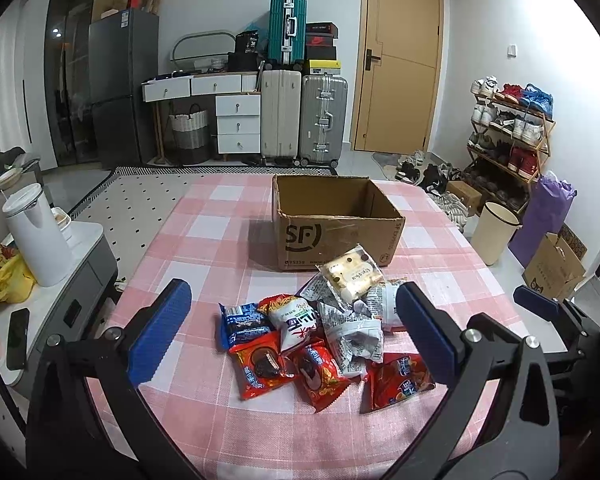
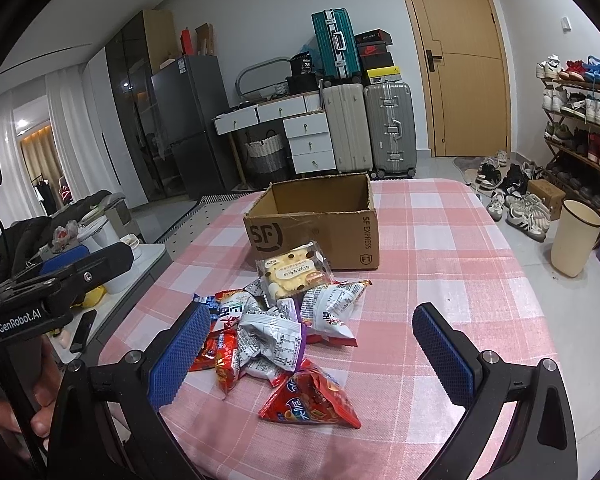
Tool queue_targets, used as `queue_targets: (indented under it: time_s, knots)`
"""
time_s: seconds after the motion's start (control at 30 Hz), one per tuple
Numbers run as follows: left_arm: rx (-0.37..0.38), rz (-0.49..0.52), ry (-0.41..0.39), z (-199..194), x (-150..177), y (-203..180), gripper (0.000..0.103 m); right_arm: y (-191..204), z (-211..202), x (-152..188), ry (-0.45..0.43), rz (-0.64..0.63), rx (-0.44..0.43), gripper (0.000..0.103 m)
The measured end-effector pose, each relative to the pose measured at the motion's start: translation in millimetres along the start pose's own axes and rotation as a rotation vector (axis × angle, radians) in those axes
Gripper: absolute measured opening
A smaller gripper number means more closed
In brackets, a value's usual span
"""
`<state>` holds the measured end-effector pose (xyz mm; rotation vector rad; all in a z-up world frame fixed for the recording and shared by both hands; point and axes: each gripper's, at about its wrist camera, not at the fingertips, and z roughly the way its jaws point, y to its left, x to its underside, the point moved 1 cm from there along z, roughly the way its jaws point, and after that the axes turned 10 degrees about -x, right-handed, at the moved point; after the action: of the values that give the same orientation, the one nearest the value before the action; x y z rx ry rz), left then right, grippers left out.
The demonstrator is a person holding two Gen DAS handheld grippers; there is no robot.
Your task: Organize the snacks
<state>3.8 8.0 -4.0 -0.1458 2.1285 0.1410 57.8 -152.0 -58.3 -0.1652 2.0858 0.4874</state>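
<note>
Snack packets (image 1: 324,336) heaped mid-tabletop on a pink checked cloth (image 1: 204,248), just short of the cardboard box (image 1: 336,224), toward the near edge. Topmost, a clear-wrapped pale cake pack (image 1: 352,274) leaning against the box's front wall. Below it, white crinkled wrappers, a blue packet (image 1: 242,324) at the pile's left, red packets along the near side. Box open at the top, printed "SF", standing toward the far edge of the tabletop.

From the left wrist view: left gripper (image 1: 292,336) hanging above the pile, blue pads spread wide, gripping nothing; blue packet and three red packets laid out plainly; a white kettle (image 1: 36,236) and a phone (image 1: 18,338) on a side cabinet beyond the left edge; a blue tip of the right gripper (image 1: 536,302) at the right edge of the view.

From the right wrist view: right gripper (image 2: 312,352) likewise parted wide and empty, above the near right part of the pile; one red triangular packet (image 2: 312,400) nearest; the box's side lettering "SF EXPRESS" legible; blue packet mostly hidden behind the left pad; left gripper's body (image 2: 60,280) marked "GenRobot.AI", with a hand (image 2: 40,404) around its handle, at far left.

Beyond the far edge, in both: suitcases (image 1: 304,120), a white drawer unit (image 1: 238,124), a wooden door (image 1: 400,56), a shoe rack (image 1: 512,132).
</note>
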Motion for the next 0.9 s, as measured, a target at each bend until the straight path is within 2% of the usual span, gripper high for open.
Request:
queue_targets:
  time_s: [0.9]
  knots:
    - [-0.003,-0.015,0.001,3.4,2.2,1.2,0.102,2.9,0.2,-3.2,0.002,-0.01,-0.007,0.103]
